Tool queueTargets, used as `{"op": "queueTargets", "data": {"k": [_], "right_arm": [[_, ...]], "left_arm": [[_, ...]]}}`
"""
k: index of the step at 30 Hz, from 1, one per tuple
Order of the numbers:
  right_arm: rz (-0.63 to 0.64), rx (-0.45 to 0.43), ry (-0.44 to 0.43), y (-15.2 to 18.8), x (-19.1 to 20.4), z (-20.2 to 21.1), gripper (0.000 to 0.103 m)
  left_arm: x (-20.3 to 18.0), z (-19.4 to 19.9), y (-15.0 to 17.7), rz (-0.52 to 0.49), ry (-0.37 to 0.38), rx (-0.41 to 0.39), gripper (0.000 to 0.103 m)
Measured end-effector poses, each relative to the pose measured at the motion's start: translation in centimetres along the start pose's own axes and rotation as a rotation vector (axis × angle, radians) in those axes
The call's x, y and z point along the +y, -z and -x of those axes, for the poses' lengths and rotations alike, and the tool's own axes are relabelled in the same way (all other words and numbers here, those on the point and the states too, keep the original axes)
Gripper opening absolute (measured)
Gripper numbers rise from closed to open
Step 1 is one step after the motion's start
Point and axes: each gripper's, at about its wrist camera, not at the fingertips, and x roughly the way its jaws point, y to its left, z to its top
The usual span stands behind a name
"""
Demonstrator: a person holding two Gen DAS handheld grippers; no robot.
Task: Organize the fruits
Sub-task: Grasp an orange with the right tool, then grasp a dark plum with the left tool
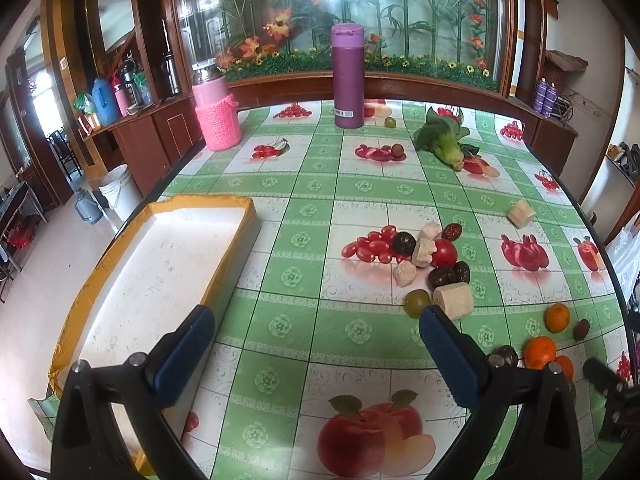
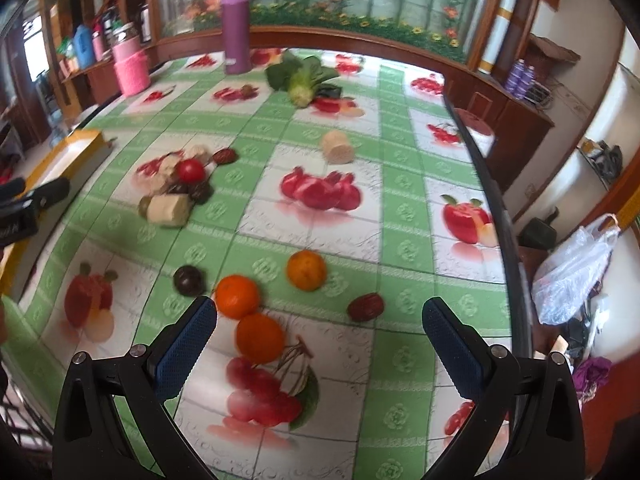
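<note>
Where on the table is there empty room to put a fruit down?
The white tray is bare inside. The cloth between the tray and the fruit pile is free too, as is the stretch between the pile and the purple bottle. It is crowded around the pile and by the oranges near the right gripper.

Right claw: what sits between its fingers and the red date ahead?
Nothing real. In the right wrist view the right claw and red date are separated only by bare tablecloth; the oranges lie leftward.
</note>
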Motion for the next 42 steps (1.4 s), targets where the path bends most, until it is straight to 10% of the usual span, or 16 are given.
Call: {"op": "queueTargets", "data": {"k": [6, 16, 34, 42], "right_arm": [[0.048, 0.074, -0.075, 1.0, 1.2, -1.8, 0.09], [0.055, 0.178, -0.172, 1.4, 1.3, -4.8, 0.034], [0.075, 0.104, -0.157, 2.9, -2.6, -2.3, 0.034], [0.052, 0.106, -0.177, 3.3, -3.7, -2.5, 0.034]], "left_arm": [[-0.2, -0.5, 0.4, -0.013, 0.002, 0.028, 0.103], [-2.4, -1.4, 1.7, -0.081, 0.038, 0.1, 0.103], [-11.8, -3.2, 2.5, -0.394, 0.229, 0.254, 0.1], [-13.5, -5.2, 3.2, -0.349, 0.271, 0.336, 0.067]]}}
